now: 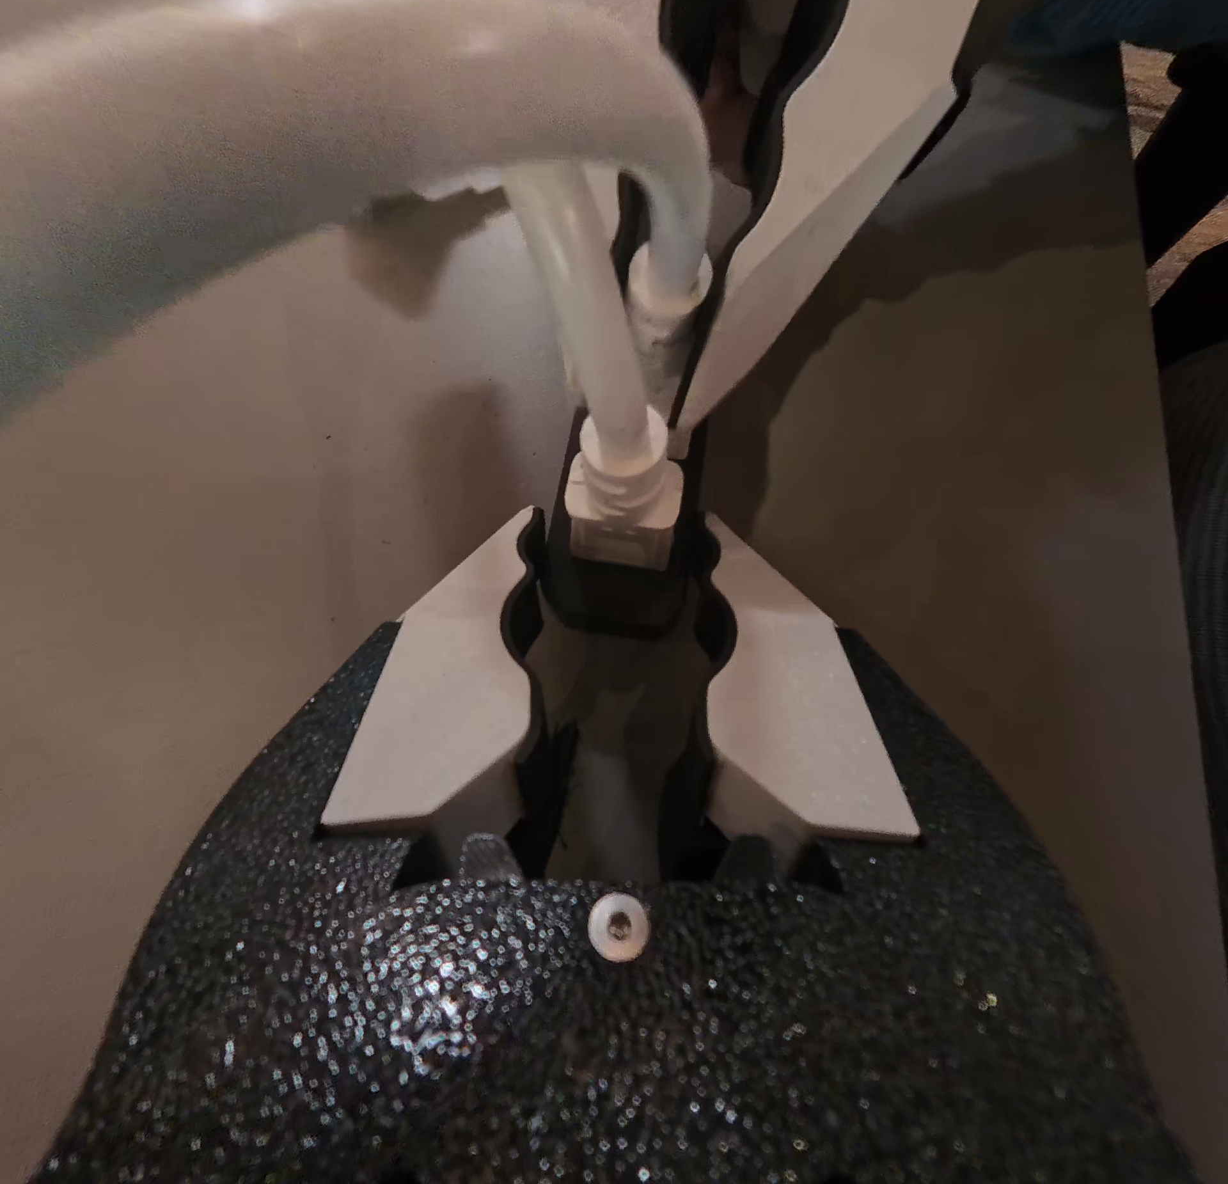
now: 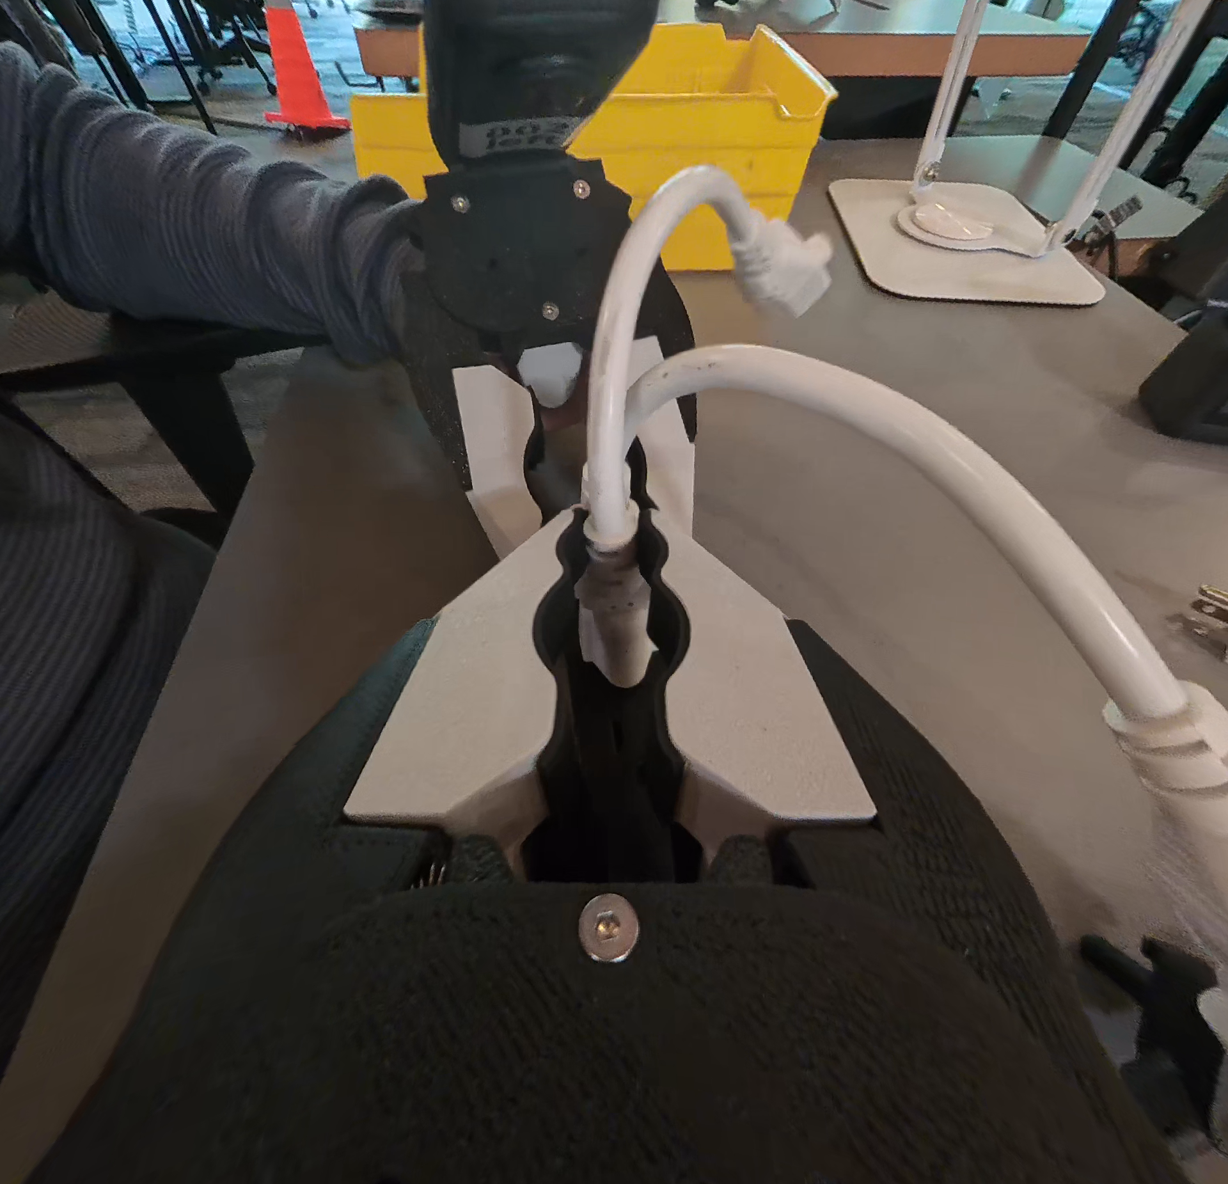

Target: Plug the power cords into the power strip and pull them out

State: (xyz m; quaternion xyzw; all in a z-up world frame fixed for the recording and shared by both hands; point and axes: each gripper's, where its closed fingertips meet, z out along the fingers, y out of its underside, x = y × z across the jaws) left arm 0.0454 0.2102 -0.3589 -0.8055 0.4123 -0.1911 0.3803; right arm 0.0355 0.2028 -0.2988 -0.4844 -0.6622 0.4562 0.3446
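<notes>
Right between its white fingers, the left gripper (image 1: 621, 554) clamps a white plug body (image 1: 618, 511) sitting in a dark slot, with its white cord (image 1: 614, 381) rising straight ahead of the fingertips and curving up and off to the left, blurred at close range. Just beyond that plug, the right gripper (image 2: 614, 594) pinches the ribbed strain relief of a second white plug (image 2: 614, 627), its jaws closed tight on it; in the left wrist view this gripper's white fingers (image 1: 797, 235) come in from ahead and to the right, meeting the second plug (image 1: 664, 315) close behind the first. From the right gripper's tips a thin cord (image 2: 608, 381) arches upward and ends in a loose plug (image 2: 784, 265) hanging in the air ahead, while a thicker cord (image 2: 930, 487) sweeps right and down to another connector (image 2: 1176, 760). Farther ahead stand a yellow bin (image 2: 698, 122) on the grey table (image 2: 897, 421) and an orange cone (image 2: 292, 55) on the floor. A dark sleeve (image 2: 166, 222) reaches in from the left.
</notes>
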